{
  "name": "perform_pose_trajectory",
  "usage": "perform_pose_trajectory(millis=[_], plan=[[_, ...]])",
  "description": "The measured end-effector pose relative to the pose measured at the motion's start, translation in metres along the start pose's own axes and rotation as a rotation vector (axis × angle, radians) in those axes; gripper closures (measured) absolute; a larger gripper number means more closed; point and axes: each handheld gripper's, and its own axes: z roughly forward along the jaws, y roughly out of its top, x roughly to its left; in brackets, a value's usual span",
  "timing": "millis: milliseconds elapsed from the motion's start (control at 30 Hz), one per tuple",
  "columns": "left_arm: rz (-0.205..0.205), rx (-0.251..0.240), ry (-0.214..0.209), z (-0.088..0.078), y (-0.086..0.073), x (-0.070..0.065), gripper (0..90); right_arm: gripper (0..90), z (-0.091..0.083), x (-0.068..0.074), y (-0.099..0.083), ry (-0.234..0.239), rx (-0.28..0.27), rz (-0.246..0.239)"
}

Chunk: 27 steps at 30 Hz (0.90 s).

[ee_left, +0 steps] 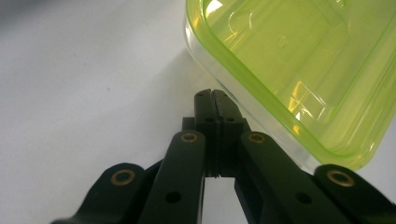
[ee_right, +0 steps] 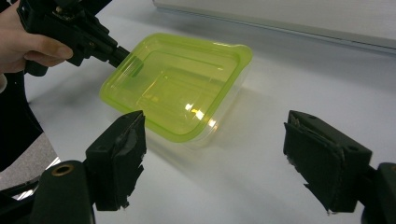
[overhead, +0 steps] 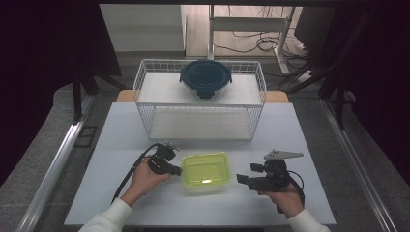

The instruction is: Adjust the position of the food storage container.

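Lidded green container (overhead: 205, 171) on table (overhead: 121, 145) — dark-lidded bowl (overhead: 206, 78) in wire basket (overhead: 145, 82).

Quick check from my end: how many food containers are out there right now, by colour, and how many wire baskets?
Yellow-green lidded container, on the table between the tongs: 1
Dark blue round lidded container, on the basket: 1
White wire basket: 1
Total: 3
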Motion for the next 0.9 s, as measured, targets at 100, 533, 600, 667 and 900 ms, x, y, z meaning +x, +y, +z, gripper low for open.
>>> perform_pose_trajectory(millis=[100,533,600,667,900], plan=[[-0.004,-0.009,-0.003,0.001,0.002,0.003,90.0,20.9,0.001,0.0,0.0,-0.002,0.003,0.003],[-0.002,-0.133,0.069,-0.029,-0.017,0.001,88.8,20.8,0.0,-0.001,-0.001,-0.016,-0.004,-0.003],[-0.011,-0.19,0.058,-0.037,-0.022,-0.003,84.0,20.9,0.001,-0.001,0.0,-0.016,-0.006,-0.006],[-0.028,-0.228,0.062,-0.044,-0.025,-0.006,66.6,20.9,0.003,-0.001,0.001,-0.013,-0.006,-0.01],[-0.067,-0.333,0.082,-0.063,-0.034,-0.012,36.5,20.8,0.006,0.0,-0.001,-0.011,-0.003,-0.032]])
